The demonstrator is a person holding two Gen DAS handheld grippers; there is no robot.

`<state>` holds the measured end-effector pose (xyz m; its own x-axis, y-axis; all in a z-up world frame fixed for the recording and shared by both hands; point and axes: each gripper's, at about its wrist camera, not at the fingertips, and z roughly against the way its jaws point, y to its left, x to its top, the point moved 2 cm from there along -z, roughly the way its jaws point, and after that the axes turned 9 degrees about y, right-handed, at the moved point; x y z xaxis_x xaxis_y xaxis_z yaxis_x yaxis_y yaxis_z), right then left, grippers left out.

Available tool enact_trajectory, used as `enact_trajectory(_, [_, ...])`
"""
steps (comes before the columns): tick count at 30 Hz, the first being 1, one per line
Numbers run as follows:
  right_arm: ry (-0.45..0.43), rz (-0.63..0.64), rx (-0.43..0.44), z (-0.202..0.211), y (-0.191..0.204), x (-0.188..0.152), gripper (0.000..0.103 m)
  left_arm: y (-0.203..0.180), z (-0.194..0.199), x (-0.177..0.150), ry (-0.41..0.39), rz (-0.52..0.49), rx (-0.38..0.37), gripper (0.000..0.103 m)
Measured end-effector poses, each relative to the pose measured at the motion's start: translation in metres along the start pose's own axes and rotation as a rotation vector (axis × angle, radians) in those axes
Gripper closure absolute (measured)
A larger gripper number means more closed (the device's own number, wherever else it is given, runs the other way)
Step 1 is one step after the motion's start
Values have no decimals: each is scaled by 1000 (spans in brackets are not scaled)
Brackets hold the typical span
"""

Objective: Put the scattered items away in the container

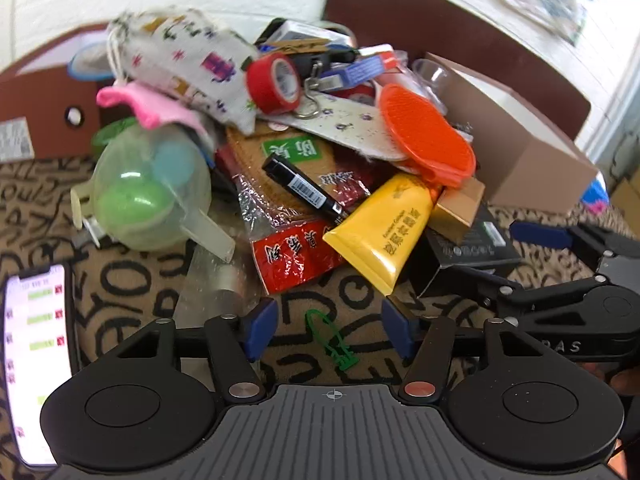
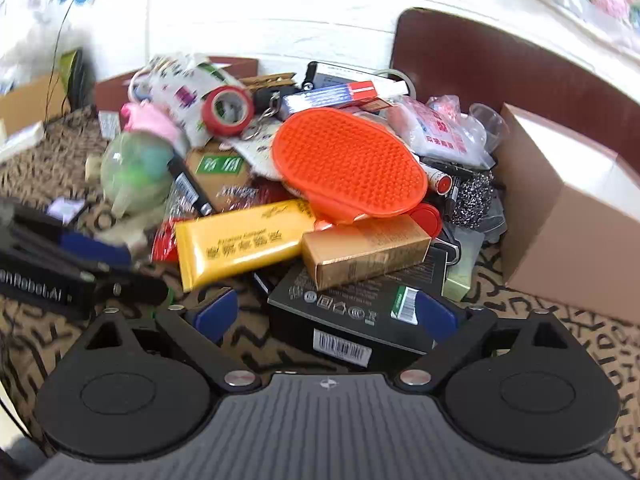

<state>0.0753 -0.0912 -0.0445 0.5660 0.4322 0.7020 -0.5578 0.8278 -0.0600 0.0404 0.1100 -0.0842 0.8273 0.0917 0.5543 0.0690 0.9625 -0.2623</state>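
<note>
Heap of items, yellow tube [image 1: 386, 228] foremost, lies beside cardboard box [image 1: 532, 152]: none visibly stowed. Left gripper [image 1: 328, 330] wide, empty; right gripper [image 2: 324, 314] wide, astride black box [image 2: 352, 312].

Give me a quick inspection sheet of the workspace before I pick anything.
Surface: patterned cloth, letter print.
Job's things: heap holding yellow tube, orange brush, red tape roll, black box; cardboard box to its right.
Clutter: green tie and phone lying apart.
Grippers: left claw open over the tie; right claw open around the black box's near edge.
Cables: nothing seen.
Surroundings: white wall, brown chair back.
</note>
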Motion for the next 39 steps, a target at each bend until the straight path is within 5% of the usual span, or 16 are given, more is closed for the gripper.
enact_trajectory(10, [-18,-44,-14,-22,-3,19,24,-11,-13,23,-30,-24,-27,31])
enact_trajectory(13, [-2,-72,-23,-21,-12,16,42,-15,-16,25,-32,-30,-55,28])
enact_trajectory(17, [1,-119,1,-14,-23,11,52,-20,-24,31,-31,-22,-52,28])
enact_trajectory(19, [9,-103,-7,-11,-22,9,56,-21,-27,33,-18,-17,-48,32])
enact_trajectory(21, [14,-88,-18,-8,-22,6,62,-21,-26,31,-7,-19,-49,47])
enact_trajectory(24, [20,-96,-22,-3,-25,2,62,-23,-20,25,9,-52,-75,52])
enact_trajectory(26, [23,-102,-23,-1,-27,1,61,-26,-17,21,21,-79,-98,48])
enact_trajectory(29, [5,-116,-14,1,-27,3,45,-28,-15,15,22,-84,-79,43])
enact_trajectory(39, [-14,-112,-35,-17,-21,19,37,-18,-4,18,-7,-58,-52,34])
